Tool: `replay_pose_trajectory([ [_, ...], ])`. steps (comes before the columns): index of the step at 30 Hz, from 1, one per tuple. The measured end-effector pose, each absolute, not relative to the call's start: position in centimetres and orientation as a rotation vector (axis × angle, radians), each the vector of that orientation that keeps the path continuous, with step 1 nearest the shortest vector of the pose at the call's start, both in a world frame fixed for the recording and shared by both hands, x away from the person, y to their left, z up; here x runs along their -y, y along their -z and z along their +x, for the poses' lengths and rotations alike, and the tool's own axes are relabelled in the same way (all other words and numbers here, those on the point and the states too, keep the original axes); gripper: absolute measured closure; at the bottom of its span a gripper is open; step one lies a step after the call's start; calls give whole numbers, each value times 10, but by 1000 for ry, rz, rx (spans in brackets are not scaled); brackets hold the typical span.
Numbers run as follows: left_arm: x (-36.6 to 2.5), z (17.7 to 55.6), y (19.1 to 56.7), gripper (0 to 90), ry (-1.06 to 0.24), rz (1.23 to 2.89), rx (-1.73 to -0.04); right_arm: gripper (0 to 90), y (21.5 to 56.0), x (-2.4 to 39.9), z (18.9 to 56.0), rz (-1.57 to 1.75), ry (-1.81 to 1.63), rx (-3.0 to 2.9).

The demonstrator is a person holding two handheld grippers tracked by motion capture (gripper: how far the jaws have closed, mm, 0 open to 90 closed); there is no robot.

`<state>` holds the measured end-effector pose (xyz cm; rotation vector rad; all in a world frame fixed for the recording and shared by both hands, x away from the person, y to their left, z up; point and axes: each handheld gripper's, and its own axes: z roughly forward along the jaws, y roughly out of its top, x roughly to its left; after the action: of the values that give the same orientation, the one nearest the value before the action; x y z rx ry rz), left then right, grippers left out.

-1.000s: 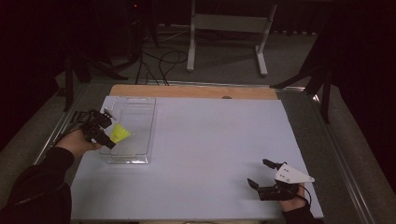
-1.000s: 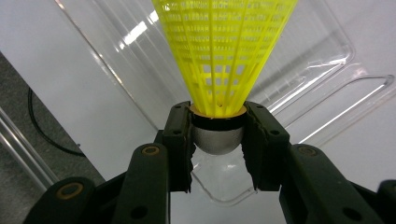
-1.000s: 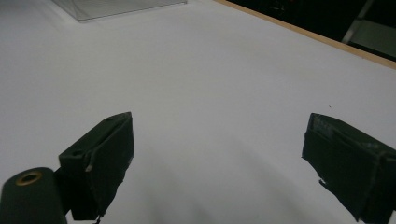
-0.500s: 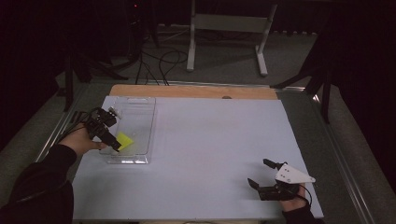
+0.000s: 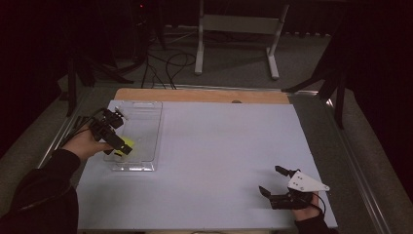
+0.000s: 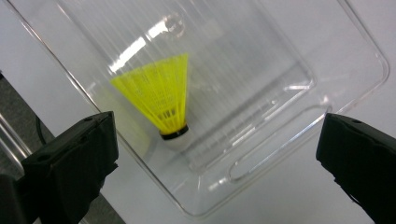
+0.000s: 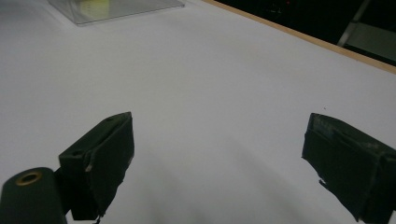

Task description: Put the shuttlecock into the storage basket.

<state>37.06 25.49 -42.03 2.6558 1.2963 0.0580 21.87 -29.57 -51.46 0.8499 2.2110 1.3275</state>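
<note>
- Yellow plastic-skirted shuttlecock with white cork tip [image 6: 161, 100]: lying inside the clear rectangular plastic tray [image 5: 146, 109], free of both jaws; skirt flared toward the top of the left gripper view, tip toward the camera. Seen in the high view [image 5: 127, 145] near the tray's front half, just beside the left gripper's tips. Judged delivered: resting on the tray floor, walls on all sides to stop rolling.
- Left gripper [image 5: 122, 148]: poised above the tray, angled down into it. Jaws just opened and now spread wide, nothing between the pads, shuttlecock lying below and between them. Wide spread judged to be the release, leaving room to lift clear without brushing the light skirt.
- Clear tray: set at the left side of the pale blue-white table top [image 5: 219, 146], within easy reach of the left hand, long side running away from the person; hence the left gripper doing the placing.
- Right gripper with grey three-cornered plate [image 5: 274, 186]: parked low near the front right corner of the table, well apart from the tray. Jaws apart and empty, bare table between them in the right gripper view [image 7: 219, 154]. Judged idle, kept out of the working hand's way.
- Tray corner with a yellow glint [image 7: 100, 7]: far off at the top of the right gripper view.
</note>
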Motion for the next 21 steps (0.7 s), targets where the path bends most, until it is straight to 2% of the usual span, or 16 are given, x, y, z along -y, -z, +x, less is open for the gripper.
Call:
replay_pose_trajectory([
  [8,-246,370,420,0,-47,2639,-1234,94,515,296,218,856,-1320,-2209],
  [21,-219,374,410,0,-120,2548,-1124,94,515,297,218,860,-1319,-2210],
])
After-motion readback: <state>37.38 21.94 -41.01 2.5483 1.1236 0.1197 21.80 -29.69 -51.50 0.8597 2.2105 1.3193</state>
